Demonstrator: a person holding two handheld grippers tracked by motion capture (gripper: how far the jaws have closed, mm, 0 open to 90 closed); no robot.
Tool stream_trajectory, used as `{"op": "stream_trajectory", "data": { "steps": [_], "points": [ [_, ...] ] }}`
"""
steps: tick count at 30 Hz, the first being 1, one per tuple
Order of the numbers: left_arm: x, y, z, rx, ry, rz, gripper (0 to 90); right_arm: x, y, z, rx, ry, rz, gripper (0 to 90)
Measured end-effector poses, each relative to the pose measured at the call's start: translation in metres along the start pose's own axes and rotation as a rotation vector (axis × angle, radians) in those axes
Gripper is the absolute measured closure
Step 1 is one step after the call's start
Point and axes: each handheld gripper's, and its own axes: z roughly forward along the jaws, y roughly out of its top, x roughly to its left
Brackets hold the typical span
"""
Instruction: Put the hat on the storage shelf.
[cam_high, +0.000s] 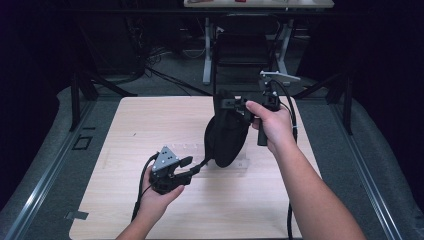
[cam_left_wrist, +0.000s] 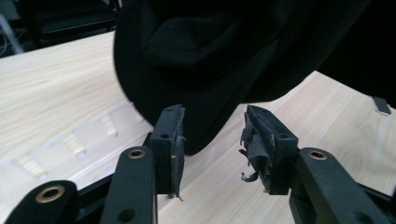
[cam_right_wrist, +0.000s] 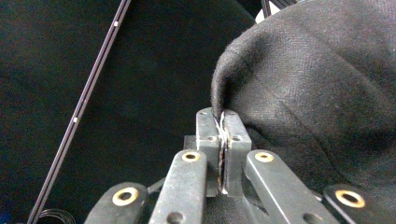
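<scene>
1. High view: the black fabric bag (cam_high: 226, 137) hangs above the wooden table (cam_high: 125, 150), its lower end just over the clear plastic tray (cam_high: 192, 150) lying on the board.
2. The right gripper (cam_right_wrist: 223, 122) is clenched on the bag's top edge, holding the bag up.
3. The left gripper (cam_left_wrist: 212, 140) sits just below the bag, jaws parted with nothing pinched; the bag's bottom rim hangs close ahead of them.
4. Step in hand, as I judge it: taking a second grip on the hanging bag.
5. The next move calls for easing the left jaws forward around the bag's lower edge, then squeezing, while the right grip stays firm.
</scene>
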Motion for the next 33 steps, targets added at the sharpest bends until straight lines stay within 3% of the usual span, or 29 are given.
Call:
{"op": "stream_trajectory", "data": {
  "steps": [7,11,13,25,33],
  "points": [
    [-0.011,0.007,0.012,0.020,-0.004,0.043,63.6,0.001,-0.001,0.002,-0.002,0.006,-0.003,88.5],
    [-0.013,0.006,0.017,0.038,0.041,0.076,72.1,0.002,-0.001,0.002,-0.001,0.002,-0.003,88.5],
    [-0.012,0.006,0.018,0.043,0.040,0.080,77.0,0.002,-0.001,0.002,-0.004,0.000,-0.003,88.4],
    [-0.015,0.004,0.018,0.057,0.064,0.149,81.9,0.003,-0.003,0.002,-0.002,0.010,-0.008,87.5],
    [-0.016,0.003,0.018,0.056,0.076,0.175,82.7,0.008,-0.004,-0.010,-0.029,0.026,-0.020,83.9]
  ]
}}
